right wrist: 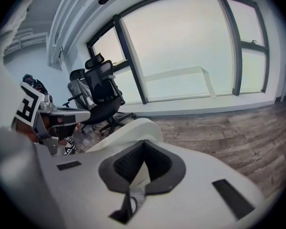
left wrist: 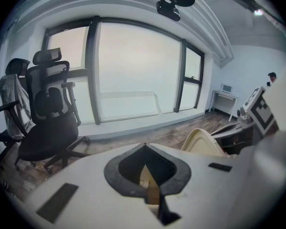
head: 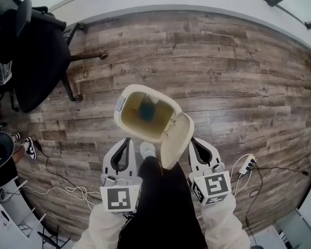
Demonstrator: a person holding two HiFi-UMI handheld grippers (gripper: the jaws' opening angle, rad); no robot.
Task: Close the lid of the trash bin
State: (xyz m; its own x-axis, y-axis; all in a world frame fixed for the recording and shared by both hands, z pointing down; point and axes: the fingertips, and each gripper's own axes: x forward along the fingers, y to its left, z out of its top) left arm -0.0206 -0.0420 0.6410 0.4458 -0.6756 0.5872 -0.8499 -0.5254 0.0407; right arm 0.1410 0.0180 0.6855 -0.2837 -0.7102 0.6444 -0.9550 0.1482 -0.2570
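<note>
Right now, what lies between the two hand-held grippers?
The head view shows the person's black-trousered leg and white shoe, plus the open lid of the trash bin, beside the right hand-held gripper.

the wooden floor (head: 207, 61) has faint words stamped on several planks. the plainest stamp (head: 135, 70) lies at about 12 o'clock from the trash bin (head: 125, 119), upside down from here, its letters too blurred to spell out. smaller ones at 1 and 2 o'clock are unreadable too.
</note>
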